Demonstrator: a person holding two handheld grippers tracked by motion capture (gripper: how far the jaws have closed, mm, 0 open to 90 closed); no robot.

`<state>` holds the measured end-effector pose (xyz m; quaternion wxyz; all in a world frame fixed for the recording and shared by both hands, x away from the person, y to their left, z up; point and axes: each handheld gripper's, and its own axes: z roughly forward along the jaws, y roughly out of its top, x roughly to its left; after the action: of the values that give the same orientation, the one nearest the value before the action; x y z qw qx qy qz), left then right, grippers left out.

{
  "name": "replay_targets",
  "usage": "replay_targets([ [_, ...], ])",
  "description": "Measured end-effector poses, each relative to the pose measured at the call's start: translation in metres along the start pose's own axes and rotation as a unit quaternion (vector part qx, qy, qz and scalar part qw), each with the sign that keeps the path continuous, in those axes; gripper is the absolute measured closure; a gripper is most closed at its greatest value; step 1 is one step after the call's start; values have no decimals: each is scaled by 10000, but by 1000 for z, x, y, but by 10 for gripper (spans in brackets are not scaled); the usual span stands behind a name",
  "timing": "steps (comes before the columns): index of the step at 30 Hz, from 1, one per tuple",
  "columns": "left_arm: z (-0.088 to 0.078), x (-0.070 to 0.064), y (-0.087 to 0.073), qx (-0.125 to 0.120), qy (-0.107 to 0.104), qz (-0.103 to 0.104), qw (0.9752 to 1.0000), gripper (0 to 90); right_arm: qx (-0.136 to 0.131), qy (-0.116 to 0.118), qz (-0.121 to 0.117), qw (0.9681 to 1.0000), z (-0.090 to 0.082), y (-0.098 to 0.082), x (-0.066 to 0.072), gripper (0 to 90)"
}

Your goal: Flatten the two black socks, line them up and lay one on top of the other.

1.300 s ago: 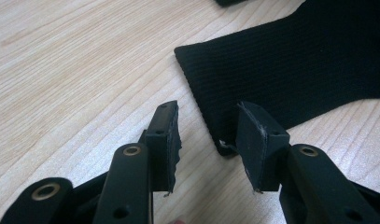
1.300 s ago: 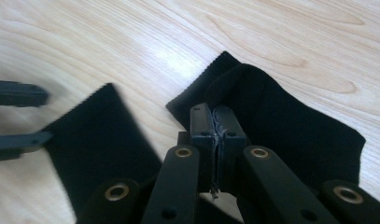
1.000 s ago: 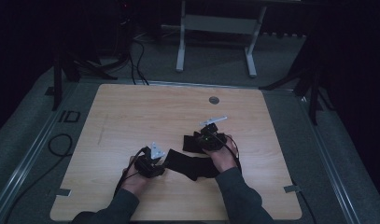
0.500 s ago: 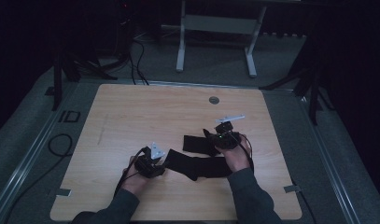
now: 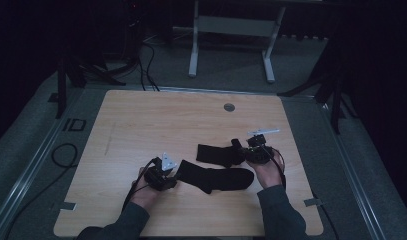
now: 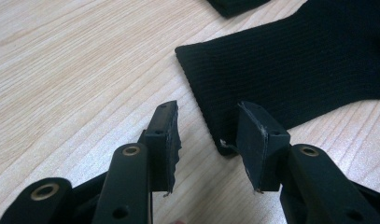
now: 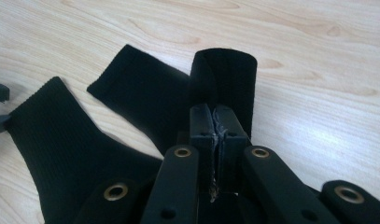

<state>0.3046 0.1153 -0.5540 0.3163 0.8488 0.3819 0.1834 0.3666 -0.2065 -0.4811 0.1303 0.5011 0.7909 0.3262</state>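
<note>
Two black socks lie on the wooden table [image 5: 141,120]. The right tongs [image 7: 214,122] are clenched on the far sock [image 5: 216,153], whose end is folded up over them. The left tongs [image 6: 208,135] are open at the cuff corner of the near sock [image 5: 216,177], which stretches off toward the right hand. There is lots of bare table around.
</note>
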Motion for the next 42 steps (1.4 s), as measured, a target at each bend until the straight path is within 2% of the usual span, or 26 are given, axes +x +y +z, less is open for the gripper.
replay_targets([
  [8, 0, 0, 0, -7, 2, 5, 10000, 593, -49, 22, 95, 9999, -8, -6, -6, 874],
  [12, 0, 0, 0, -4, 3, 8, 10000, 593, -67, -46, 153, 9998, -12, -8, -12, 865],
  [13, 0, 0, 0, -4, 3, 7, 10000, 593, -57, -139, 164, 9998, -13, -10, -16, 855],
  [17, 0, 0, 0, -2, 2, 10, 10000, 593, -94, -152, 237, 9996, -16, -12, -22, 842],
  [23, 0, 0, 0, -11, 8, 4, 10000, 593, -187, -147, 288, 9993, -24, -12, -30, 768],
  [24, 0, 0, 0, -14, 7, 1, 10000, 593, -237, -186, 179, 9994, -26, -11, -29, 736],
  [26, 0, 0, 0, -21, 3, -4, 10000, 593, -253, -225, 130, 9993, -27, -10, -29, 729],
  [29, 0, 0, 0, -17, 1, 2, 10000, 593, -319, -122, -84, 9994, -28, -6, -24, 707],
  [31, 0, 0, 0, -12, -6, 3, 10000, 593, -266, -78, -299, 9992, -25, -2, -18, 703],
  [32, 0, 0, 0, -13, -8, -3, 10000, 593, -266, -78, -299, 9992, -25, -2, -18, 703],
  [33, 0, 0, 0, -14, -9, -4, 10000, 593, -203, -22, -462, 9987, -21, 2, -12, 697],
  [35, 0, 0, 0, -17, -8, -8, 10000, 593, -203, -22, -462, 9987, -21, 2, -12, 697],
  [36, 0, 0, 0, -18, -15, -7, 10000, 593, -187, 18, -551, 9983, -20, 4, -8, 692],
  [37, 0, 0, 0, -15, -8, 4, 10000, 593, -173, 108, -798, 9966, -16, 8, 2, 684],
  [38, 0, 0, 0, -15, -8, 4, 10000, 593, -173, 108, -798, 9966, -16, 8, 2, 684],
  [39, 1, -1, 0, -19, -7, 3, 10000, 593, -136, 139, -950, 9953, -12, 12, 8, 682],
  [42, 0, 0, 0, -16, -9, 2, 10000, 593, -115, 150, -1007, 9947, -10, 14, 11, 680],
])
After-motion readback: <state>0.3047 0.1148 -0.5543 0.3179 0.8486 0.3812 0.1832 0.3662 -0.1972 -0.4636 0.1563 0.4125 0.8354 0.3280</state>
